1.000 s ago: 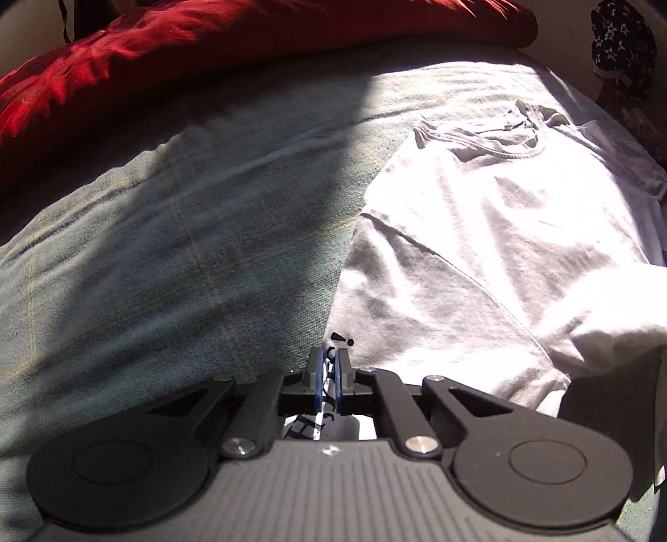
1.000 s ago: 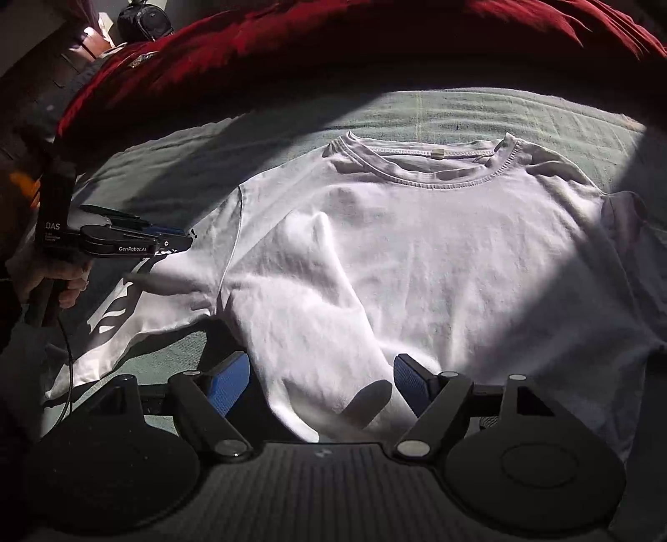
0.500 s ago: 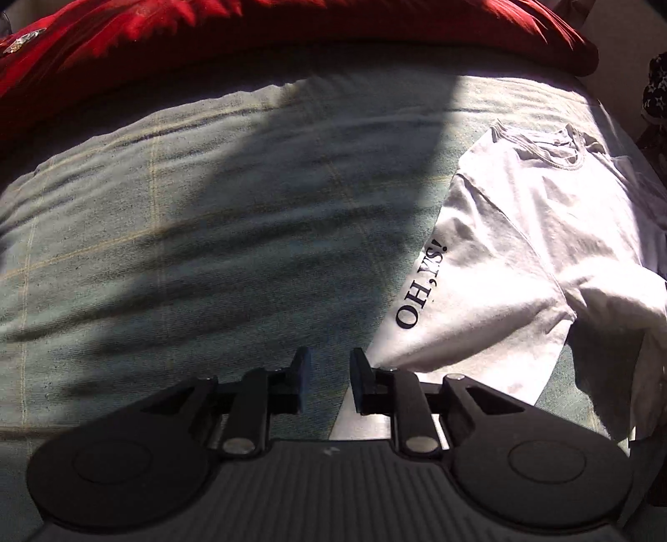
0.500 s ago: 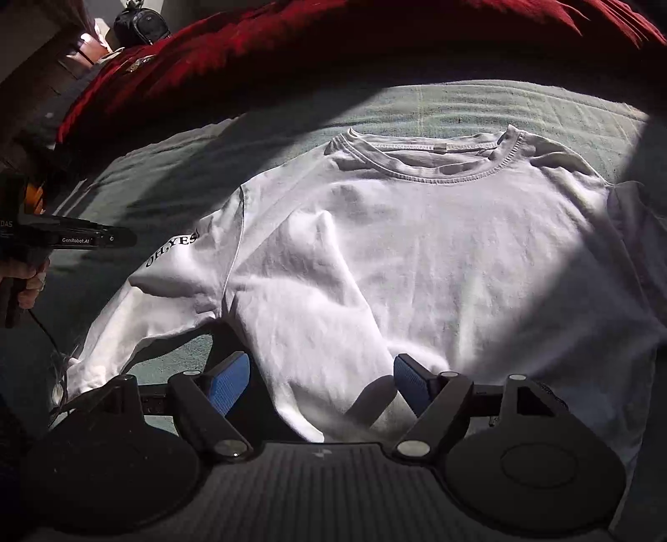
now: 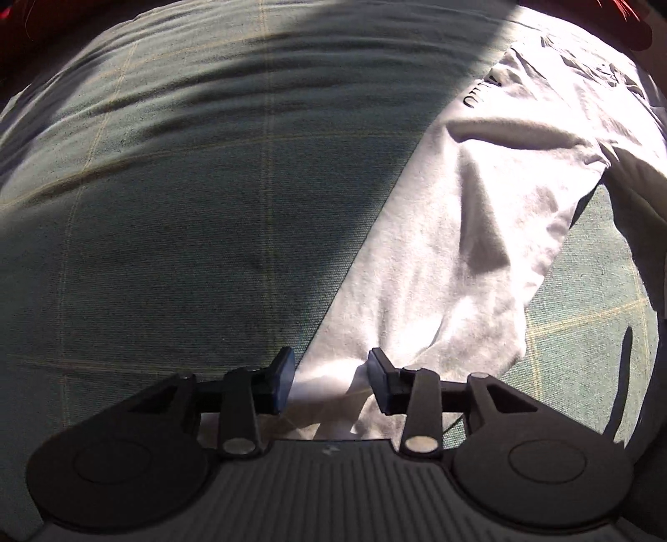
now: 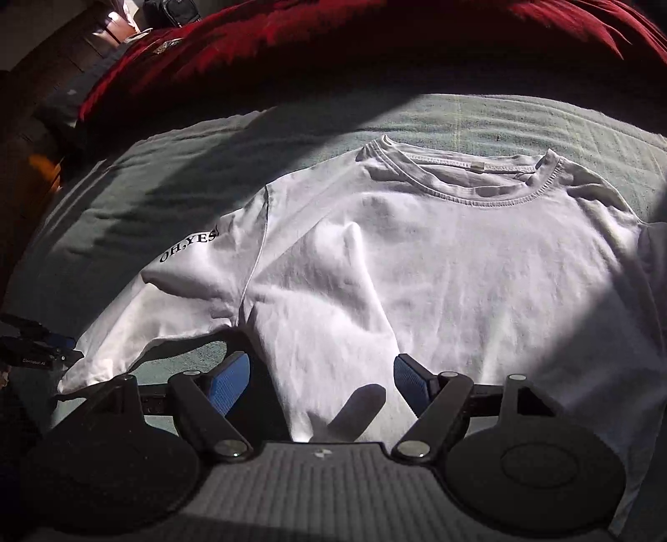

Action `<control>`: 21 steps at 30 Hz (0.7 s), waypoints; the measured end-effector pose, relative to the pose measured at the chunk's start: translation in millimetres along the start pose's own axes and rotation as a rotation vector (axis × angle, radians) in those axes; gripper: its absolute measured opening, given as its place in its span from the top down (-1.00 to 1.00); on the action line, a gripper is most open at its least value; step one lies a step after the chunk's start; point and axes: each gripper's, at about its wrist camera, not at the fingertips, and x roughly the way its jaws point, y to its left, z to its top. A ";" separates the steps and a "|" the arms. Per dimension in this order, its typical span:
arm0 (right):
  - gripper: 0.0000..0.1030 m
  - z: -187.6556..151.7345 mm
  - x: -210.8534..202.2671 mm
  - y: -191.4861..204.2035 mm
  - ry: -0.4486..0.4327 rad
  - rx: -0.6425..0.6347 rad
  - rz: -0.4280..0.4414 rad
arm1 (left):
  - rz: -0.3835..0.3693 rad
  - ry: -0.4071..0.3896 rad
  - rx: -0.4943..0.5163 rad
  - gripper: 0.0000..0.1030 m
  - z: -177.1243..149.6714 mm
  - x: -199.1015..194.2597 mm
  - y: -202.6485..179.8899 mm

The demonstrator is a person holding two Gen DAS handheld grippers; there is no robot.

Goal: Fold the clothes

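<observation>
1. Hidden or cut off: in the right wrist view the bottom hem of the white T-shirt (image 6: 437, 267) disappears under the gripper body, and its far sleeve at 3 o'clock sinks into deep shadow, so the sleeve's edge cannot be traced.
2. The left gripper (image 6: 62, 352) shows there only as a dark sliver at 9 o'clock, cropped by the frame; its jaws cannot be read from that view.
3. In the left wrist view the sleeve (image 5: 450, 258) runs from 6 o'clock up to 1 o'clock, its printed lettering too blurred and foreshortened to read; the right wrist view gives it as "OH,YES".
4. Left gripper (image 5: 329, 377): jaws partly spread and opening. The sleeve's cuff end lies in the gap, and the pads do not press on it.
5. Right gripper (image 6: 321, 381): jaws spread wide, hovering above the shirt's lower left body near the armpit, the blue pads clear of the cloth.
6. The T-shirt lies flat, collar towards 12 o'clock, on a grey-green bedcover (image 6: 175, 166) with faint yellow check lines, half in hard sunlight, half in shade.
7. A red blanket (image 6: 292, 37) is bunched along the far edge at 12 o'clock. Beyond it at 11 o'clock sit dim room items too dark to identify.
</observation>
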 end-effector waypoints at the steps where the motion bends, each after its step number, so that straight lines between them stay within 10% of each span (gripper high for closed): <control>1: -0.55 0.9 1.0 1.2 0.002 -0.002 0.001 | 0.007 -0.001 -0.007 0.19 2.2 1.5 1.6; 5: -0.55 2.2 4.2 7.7 0.005 -0.011 0.015 | 0.031 0.023 0.000 0.20 8.5 10.8 -2.0; 9: -0.55 0.0 6.3 15.8 0.014 -0.038 0.018 | 0.026 0.012 0.063 0.91 6.4 5.5 -20.2; 21: -0.55 -0.6 0.7 16.3 0.004 -0.032 0.011 | 0.114 -0.137 -0.080 0.84 32.6 -24.4 10.3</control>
